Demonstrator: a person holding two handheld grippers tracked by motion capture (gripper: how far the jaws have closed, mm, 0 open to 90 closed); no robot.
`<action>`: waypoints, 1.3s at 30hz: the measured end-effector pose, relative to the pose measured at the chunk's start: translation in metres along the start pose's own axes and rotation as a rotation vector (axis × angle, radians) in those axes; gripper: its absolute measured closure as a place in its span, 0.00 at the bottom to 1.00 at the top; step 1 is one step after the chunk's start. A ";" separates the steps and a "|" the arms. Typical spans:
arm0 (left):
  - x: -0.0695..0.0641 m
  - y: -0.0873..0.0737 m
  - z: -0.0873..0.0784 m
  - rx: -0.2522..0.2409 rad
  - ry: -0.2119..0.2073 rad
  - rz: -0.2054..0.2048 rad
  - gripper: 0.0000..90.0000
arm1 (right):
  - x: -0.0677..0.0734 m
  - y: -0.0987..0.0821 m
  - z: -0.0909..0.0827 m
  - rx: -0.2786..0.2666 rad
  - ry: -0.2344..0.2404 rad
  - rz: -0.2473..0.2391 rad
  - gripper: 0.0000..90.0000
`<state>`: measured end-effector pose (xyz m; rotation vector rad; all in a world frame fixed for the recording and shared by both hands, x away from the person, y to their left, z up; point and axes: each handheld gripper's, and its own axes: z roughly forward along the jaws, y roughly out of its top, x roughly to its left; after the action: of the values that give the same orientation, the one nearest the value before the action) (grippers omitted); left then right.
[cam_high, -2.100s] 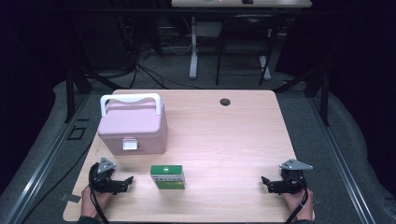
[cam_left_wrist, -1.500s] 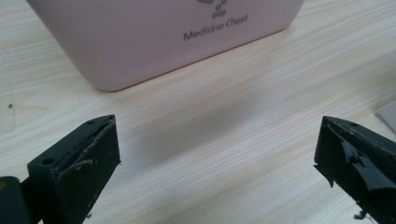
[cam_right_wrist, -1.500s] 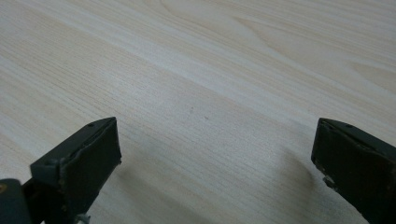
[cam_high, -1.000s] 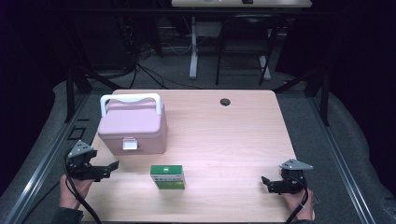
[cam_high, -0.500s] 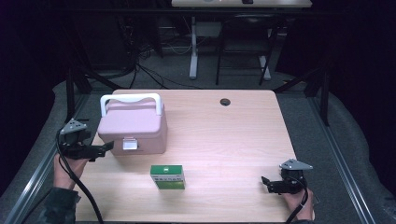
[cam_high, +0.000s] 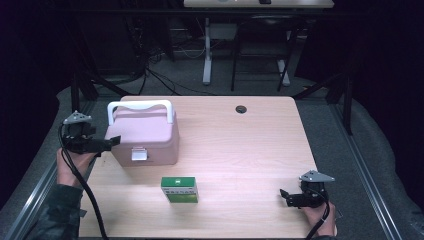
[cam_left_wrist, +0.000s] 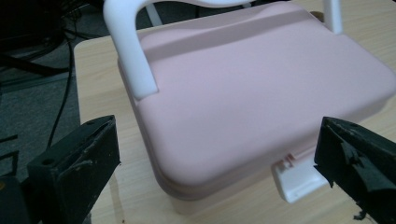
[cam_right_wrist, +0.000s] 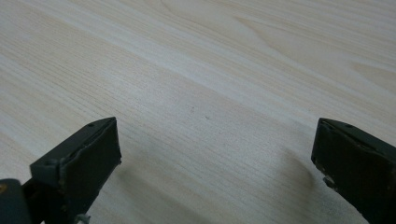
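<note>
While I watched from above, my left gripper (cam_high: 114, 142) hung spread at the pink box (cam_high: 145, 135) on the table's (cam_high: 250, 150) left. Its own camera showed a smooth, stiff lid (cam_left_wrist: 261, 93), likely slippery; I'd take the white handle (cam_left_wrist: 133, 56). My right gripper (cam_right_wrist: 215, 158) sat spread over bare wood.

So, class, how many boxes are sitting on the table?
2. The pink box with a white handle stands at the table's left, by the left gripper; the small green box lies nearer the front edge.
</note>
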<state>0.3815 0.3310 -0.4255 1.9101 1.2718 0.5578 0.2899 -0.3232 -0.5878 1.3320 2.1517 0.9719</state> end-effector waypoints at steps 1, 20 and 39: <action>0.002 0.002 0.002 0.001 0.002 -0.004 0.00 | 0.000 0.000 0.000 -0.001 0.000 -0.005 0.01; 0.028 0.038 0.031 0.067 0.048 -0.057 0.17 | 0.000 0.000 0.001 0.006 -0.003 -0.012 0.01; 0.042 0.051 0.057 0.137 0.108 -0.117 0.63 | 0.000 0.000 0.001 0.006 -0.006 -0.017 0.02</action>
<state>0.4686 0.3382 -0.4229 1.9231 1.5158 0.5311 0.2905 -0.3226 -0.5886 1.3158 2.1599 0.9539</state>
